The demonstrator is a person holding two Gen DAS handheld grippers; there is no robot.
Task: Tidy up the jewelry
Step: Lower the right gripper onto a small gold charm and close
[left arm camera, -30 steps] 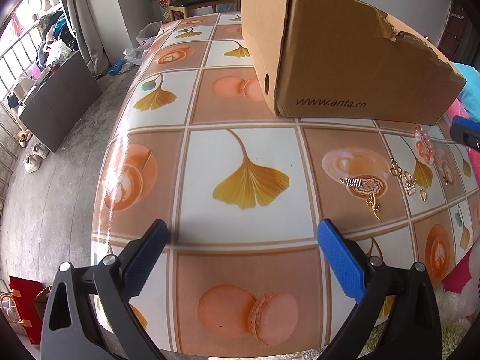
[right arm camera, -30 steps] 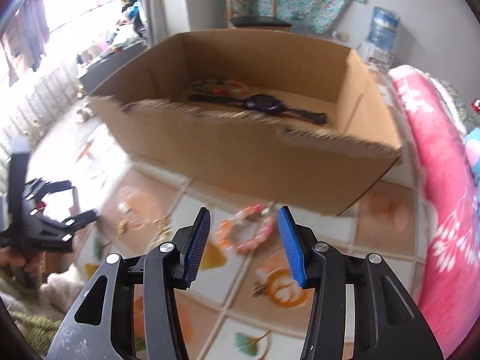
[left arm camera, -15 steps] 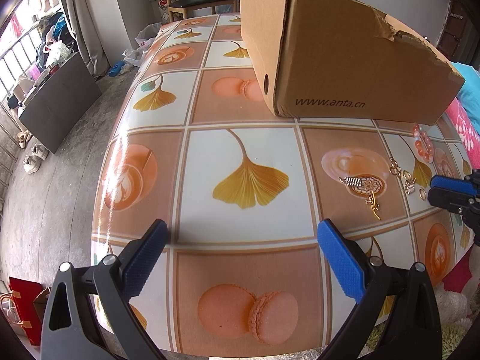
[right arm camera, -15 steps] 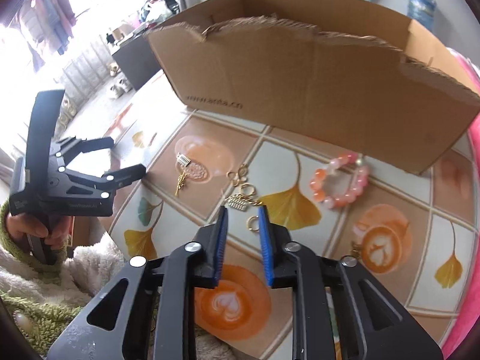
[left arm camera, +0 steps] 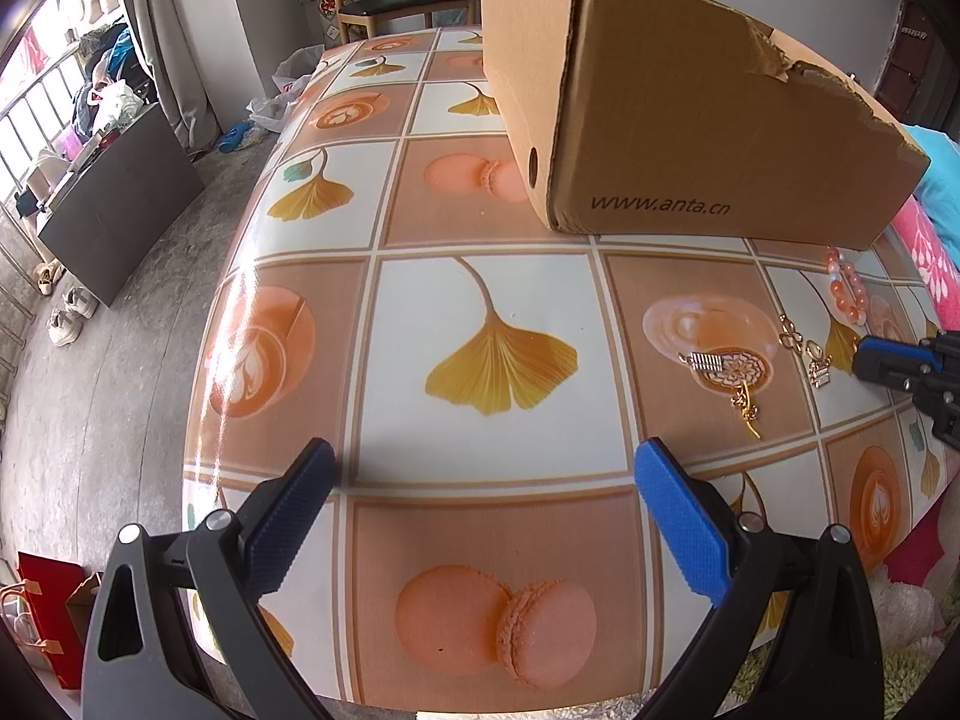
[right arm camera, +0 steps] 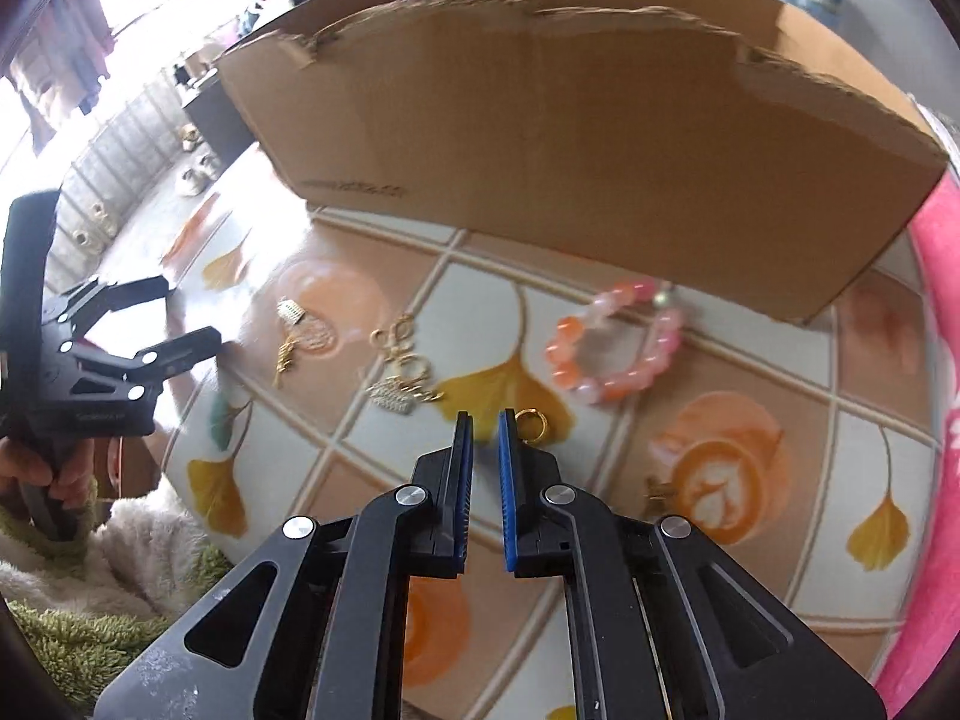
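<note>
A torn cardboard box (left arm camera: 690, 120) stands at the back of the patterned table; it also shows in the right wrist view (right arm camera: 570, 138). Before it lie a pink bead bracelet (right arm camera: 612, 354), a gold ring (right arm camera: 531, 423), gold earrings (right arm camera: 405, 369) and a gold tasselled pendant (left arm camera: 729, 381). My right gripper (right arm camera: 485, 420) is low over the table, jaws nearly shut with a narrow gap and nothing between them; the ring lies just right of its tips. It also shows in the left wrist view (left arm camera: 864, 360). My left gripper (left arm camera: 480, 480) is open and empty near the front edge.
A pink blanket (right arm camera: 942, 360) lies along the right side of the table. A fluffy white and green textile (right arm camera: 120, 588) lies at the table's front edge. A chair (left arm camera: 402, 6) stands behind the table, and shoes (left arm camera: 66, 312) sit on the floor at left.
My right gripper has come down from above the box toward the jewelry near the ring and narrowed its jaws. The left gripper has not moved.
</note>
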